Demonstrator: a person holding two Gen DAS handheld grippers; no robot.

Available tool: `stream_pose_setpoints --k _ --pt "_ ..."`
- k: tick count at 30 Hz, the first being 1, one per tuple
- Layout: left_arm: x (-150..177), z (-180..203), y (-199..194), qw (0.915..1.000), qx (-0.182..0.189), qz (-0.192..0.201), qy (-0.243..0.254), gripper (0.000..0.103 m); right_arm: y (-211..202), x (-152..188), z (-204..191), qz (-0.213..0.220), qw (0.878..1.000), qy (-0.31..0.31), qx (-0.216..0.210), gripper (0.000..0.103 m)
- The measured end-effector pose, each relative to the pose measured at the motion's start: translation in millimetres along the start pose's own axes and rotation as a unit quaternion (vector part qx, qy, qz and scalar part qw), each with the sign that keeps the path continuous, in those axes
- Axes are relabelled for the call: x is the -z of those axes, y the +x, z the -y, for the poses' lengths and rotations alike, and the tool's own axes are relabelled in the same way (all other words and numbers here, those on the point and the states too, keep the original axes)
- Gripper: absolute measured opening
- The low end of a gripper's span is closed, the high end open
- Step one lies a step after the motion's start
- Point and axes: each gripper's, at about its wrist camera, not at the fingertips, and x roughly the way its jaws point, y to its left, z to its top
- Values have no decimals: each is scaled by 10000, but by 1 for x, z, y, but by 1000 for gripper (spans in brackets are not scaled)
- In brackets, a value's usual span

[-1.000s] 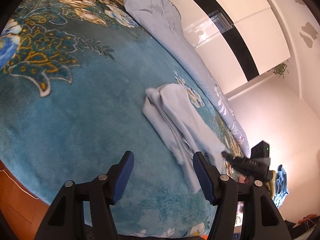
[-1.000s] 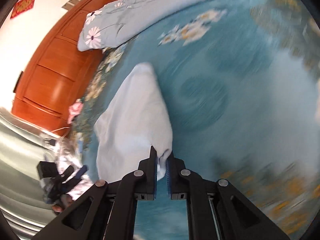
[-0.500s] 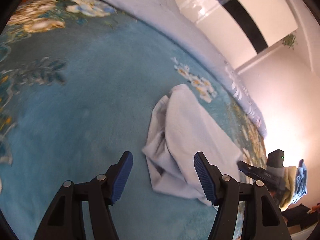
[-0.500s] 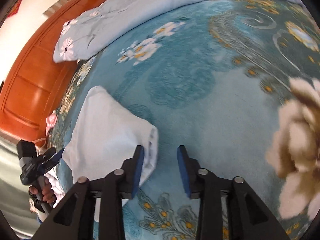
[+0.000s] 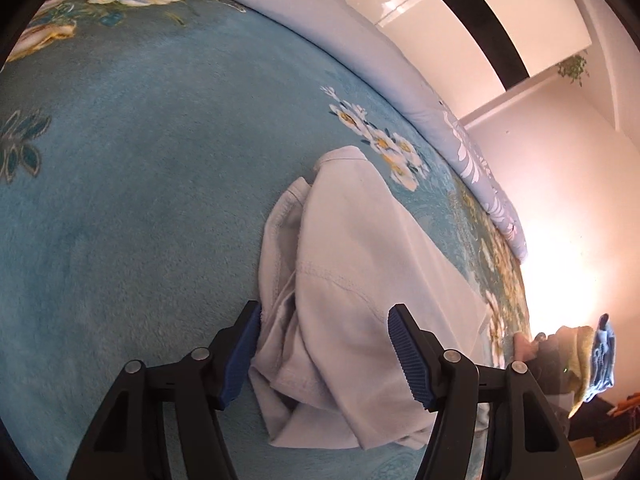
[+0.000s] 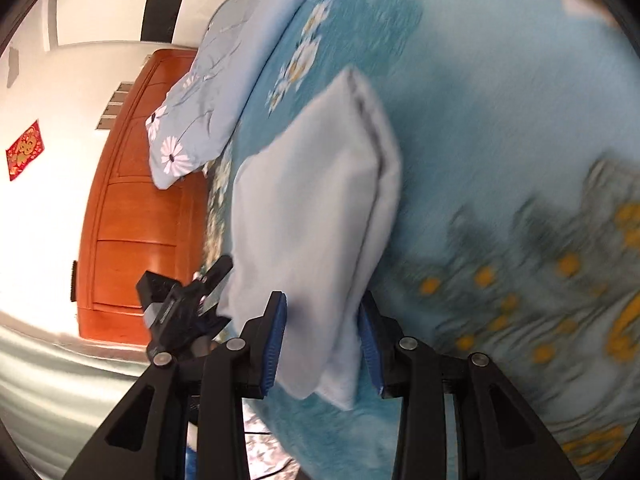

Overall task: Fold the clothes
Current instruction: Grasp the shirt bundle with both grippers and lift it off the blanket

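A pale blue-grey garment [image 5: 352, 264] lies folded lengthwise on the teal floral blanket [image 5: 140, 160]. My left gripper [image 5: 324, 350] is open, its blue pads either side of the garment's bunched near end. In the right wrist view the garment [image 6: 312, 200] shows as a folded strip, blurred. My right gripper [image 6: 322, 338] is open, its pads straddling the garment's other end. The left gripper [image 6: 188, 304] shows beyond the garment there.
A light blue daisy-print quilt [image 5: 360, 40] lies along the far side of the bed, also in the right wrist view [image 6: 208, 92]. An orange wooden headboard [image 6: 132, 208] stands behind. White walls and a pile of clothes [image 5: 592, 356] are off the bed's end.
My right gripper let go of the garment's corner, opened, and now straddles its end. My left gripper moved forward until the garment's bunched end lies between its pads.
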Motion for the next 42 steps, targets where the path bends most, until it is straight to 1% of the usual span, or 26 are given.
stream_pose_setpoints --k 1,2,3,4,5,7,9,11,13,16,19,22,24,25,26,28,29,31,35,36,37,38,39,40,41,42 --pt "3 0 -2 9999 57 20 -86 65 1 3 -2 89 9999 -42 68 37" --pt "6 0 -3 9999 3 30 -146 49 0 4 -4 147 9998 -52 91 37" --pt "9 0 -4 9998 -95 14 -183 30 -1 5 -5 166 9998 -26 48 30" --pt "13 1 -4 9997 -104 -12 -234 24 -4 5 -5 182 9998 8 -27 14" --pt "19 2 -8 9996 -70 26 -260 21 -7 5 -5 184 9998 19 -69 8" --pt "33 6 -17 9995 -4 112 -283 20 -16 6 -8 201 9997 -38 -101 6" --pt "52 10 -27 9992 165 -18 -363 19 -28 8 -11 243 9995 -182 -57 6" --pt "72 14 -36 9987 380 -140 -316 19 -42 11 -11 275 9991 -322 14 6" --pt "87 15 -40 9990 346 -190 -219 19 -56 14 -9 285 9985 -453 86 6" --pt "99 11 -42 9993 277 -188 -169 22 -62 19 3 216 9983 -451 289 6" --pt "97 5 -51 9989 379 -66 -275 27 -67 24 14 232 9985 -346 358 6" --pt "92 4 -65 9994 257 208 -89 42 -74 24 9 443 9966 -570 396 7" --pt "84 4 -68 9990 241 383 -65 64 -79 23 4 592 9940 -798 465 7" --pt "79 4 -65 9988 301 385 -67 68 -79 20 4 671 9932 -819 478 9" --pt "75 4 -62 9986 375 364 -63 71 -79 18 4 751 9925 -835 490 14" --pt "67 4 -49 9993 286 218 -61 72 -75 13 9 814 9935 -654 459 49" --pt "63 3 -42 9996 222 136 -60 72 -71 11 13 815 9943 -557 395 51" --pt "58 2 -29 9999 143 5 -57 72 -61 6 15 750 9956 -457 328 51" --pt "55 14 -16 9997 254 27 45 70 -47 -1 11 773 9956 -471 231 51" --pt "56 16 -13 9996 257 4 78 68 -45 -3 10 786 9955 -484 201 51" --pt "57 18 -12 9997 208 -34 106 61 -42 -2 7 748 9957 -521 181 51" --pt "58 19 -11 9998 143 -75 132 39 -39 -2 4 706 9958 -558 161 50" --pt "61 18 -13 9998 115 -109 108 23 -35 -1 1 664 9959 -596 142 40" --pt "63 18 -17 9998 161 -95 48 20 -32 -1 -2 623 9960 -634 123 18" --pt "66 18 -23 9997 231 -62 -19 18 -32 1 -4 620 9958 -651 143 7" --pt "69 22 -29 9996 265 -19 -11 17 -34 3 -7 654 9955 -666 185 7"
